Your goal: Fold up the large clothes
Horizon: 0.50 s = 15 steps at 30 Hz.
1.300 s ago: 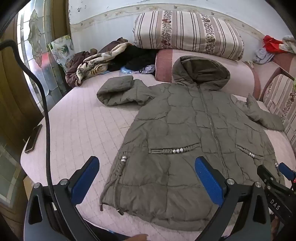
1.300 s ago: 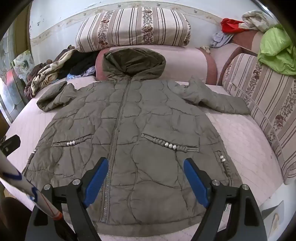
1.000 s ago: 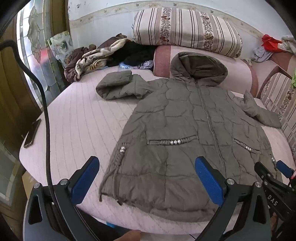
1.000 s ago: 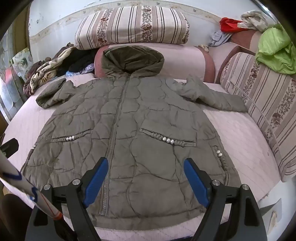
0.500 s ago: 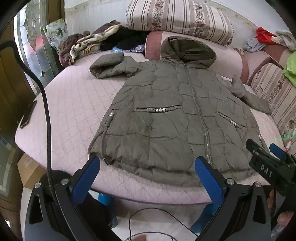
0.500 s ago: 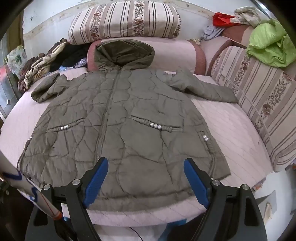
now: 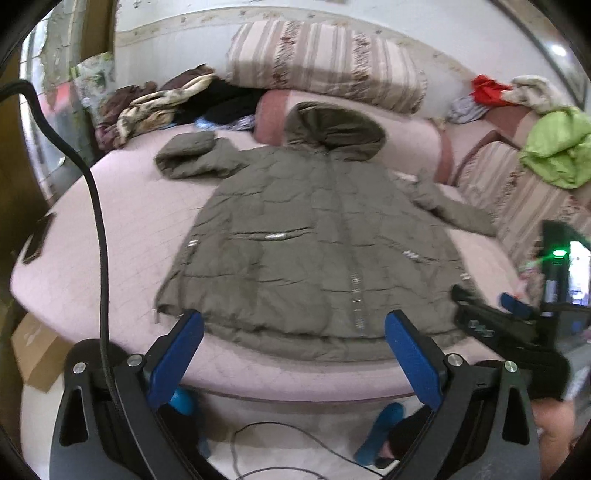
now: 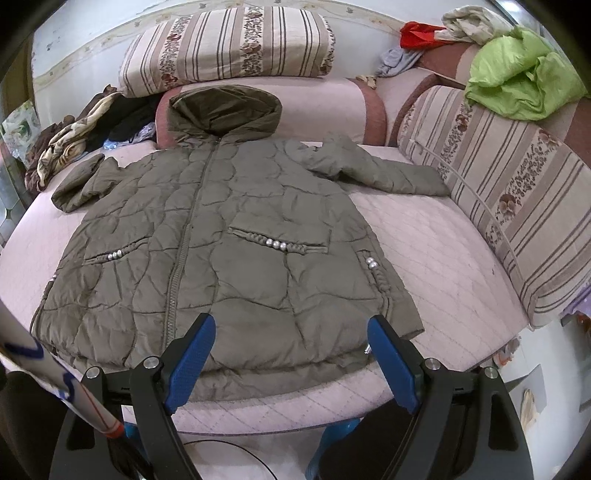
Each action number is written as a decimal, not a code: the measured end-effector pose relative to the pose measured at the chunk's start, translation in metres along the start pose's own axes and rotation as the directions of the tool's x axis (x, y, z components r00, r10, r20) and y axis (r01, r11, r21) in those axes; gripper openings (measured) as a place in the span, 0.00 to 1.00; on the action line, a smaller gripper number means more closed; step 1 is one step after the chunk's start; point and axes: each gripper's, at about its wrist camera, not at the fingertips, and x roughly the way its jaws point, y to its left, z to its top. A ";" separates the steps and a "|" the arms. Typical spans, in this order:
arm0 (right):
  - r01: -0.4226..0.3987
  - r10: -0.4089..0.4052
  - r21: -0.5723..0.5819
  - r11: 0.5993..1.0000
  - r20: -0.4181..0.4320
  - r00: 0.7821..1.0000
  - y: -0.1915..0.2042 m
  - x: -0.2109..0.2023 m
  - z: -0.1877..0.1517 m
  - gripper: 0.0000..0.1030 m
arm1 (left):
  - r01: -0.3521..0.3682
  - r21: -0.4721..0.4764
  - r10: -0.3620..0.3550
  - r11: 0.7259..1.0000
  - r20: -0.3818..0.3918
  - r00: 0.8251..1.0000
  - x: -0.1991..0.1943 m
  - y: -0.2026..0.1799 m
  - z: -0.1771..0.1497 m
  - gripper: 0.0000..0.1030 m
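A: What lies at the head of the pink quilted bed (image 8: 443, 266)?
B: A long striped floral bolster (image 8: 225, 48), with a heap of brown and cream clothes (image 8: 66, 144) to its left.
A: And on the right side?
B: A striped floral cushion (image 8: 517, 206) stands along the edge, with a crumpled lime-green cloth (image 8: 524, 77) above it and a red cloth (image 8: 417, 35) near the wall.
A: On the floor?
B: A brown cardboard box (image 7: 37, 350).
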 end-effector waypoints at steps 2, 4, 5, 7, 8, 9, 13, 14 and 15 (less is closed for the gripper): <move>0.002 -0.002 0.009 1.000 -0.003 1.000 -0.002 0.000 -0.001 0.85 | 0.026 0.019 -0.026 0.999 0.010 1.000 -0.003 -0.005 -0.002 0.96; -0.001 0.001 0.013 1.000 -0.008 1.000 -0.004 0.001 -0.001 0.85 | 0.042 0.052 -0.043 0.998 0.018 0.999 -0.006 -0.012 -0.001 0.96; 0.003 -0.003 0.015 1.000 -0.010 1.000 -0.004 0.001 -0.001 0.85 | 0.056 0.066 -0.058 0.996 0.027 0.998 -0.008 -0.015 -0.001 0.96; 0.006 -0.006 0.016 1.000 -0.010 1.000 -0.005 0.000 -0.002 0.85 | 0.047 0.082 -0.051 0.996 0.055 0.997 -0.013 -0.017 0.002 0.96; 0.007 -0.007 0.017 1.000 -0.012 1.000 -0.005 0.000 -0.002 0.85 | 0.023 0.081 -0.029 0.996 0.073 0.997 -0.015 -0.017 0.003 0.96; 0.011 -0.010 0.019 1.000 -0.016 1.000 -0.006 0.001 -0.003 0.85 | -0.007 0.076 0.001 0.997 0.089 0.996 -0.016 -0.015 0.006 0.96; 0.017 -0.016 0.022 1.000 -0.028 0.999 -0.007 0.002 -0.005 0.85 | -0.093 0.014 0.091 0.996 0.113 0.989 -0.014 0.004 0.024 0.96; 0.025 -0.024 0.019 0.999 -0.031 0.999 -0.007 0.002 -0.006 0.85 | -0.126 0.000 0.125 0.992 0.111 0.986 -0.011 0.009 0.027 0.96; 0.028 -0.028 0.016 0.999 -0.033 0.999 -0.007 0.003 -0.007 0.85 | -0.161 -0.008 0.161 0.987 0.113 0.980 -0.009 0.013 0.029 0.96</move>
